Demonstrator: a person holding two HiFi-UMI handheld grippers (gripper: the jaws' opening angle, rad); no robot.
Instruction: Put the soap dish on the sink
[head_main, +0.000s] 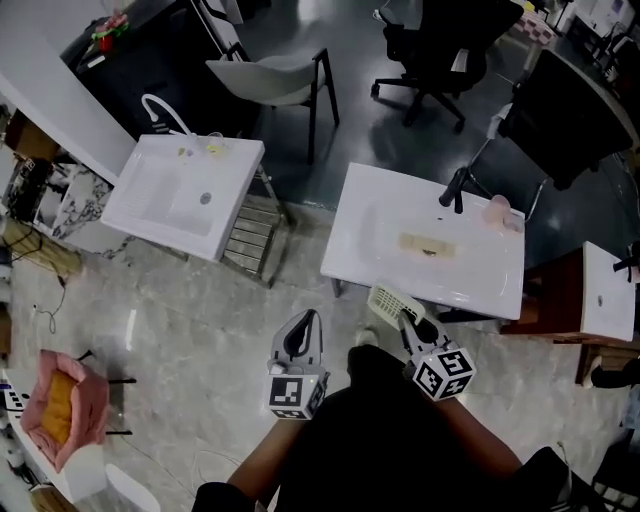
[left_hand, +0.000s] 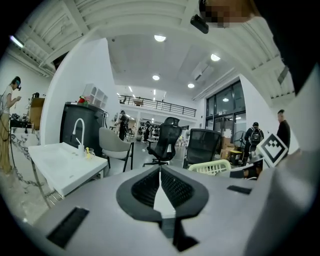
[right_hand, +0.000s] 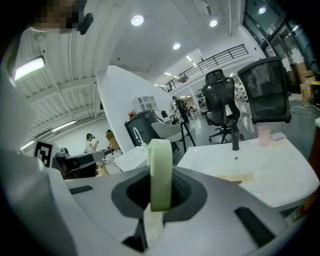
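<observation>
A pale green slatted soap dish (head_main: 392, 300) stands on edge between the jaws of my right gripper (head_main: 407, 318), which is shut on it. In the right gripper view the soap dish (right_hand: 160, 172) fills the gap between the pads. Just ahead is a white sink (head_main: 360, 235) with a black faucet (head_main: 455, 186); the same sink (right_hand: 260, 165) lies ahead and to the right in the right gripper view. My left gripper (head_main: 308, 322) hovers over the floor to the left, jaws shut with nothing in them. From the left gripper (left_hand: 160, 175), the soap dish (left_hand: 216, 166) shows at the right.
A pink cup (head_main: 497, 212) and a tan patch (head_main: 428, 245) sit on the near sink. A second white sink (head_main: 150, 200) with a white faucet stands to the left. A grey chair (head_main: 270, 75), black office chairs (head_main: 440, 45) and a pink-cushioned stool (head_main: 62, 405) stand around.
</observation>
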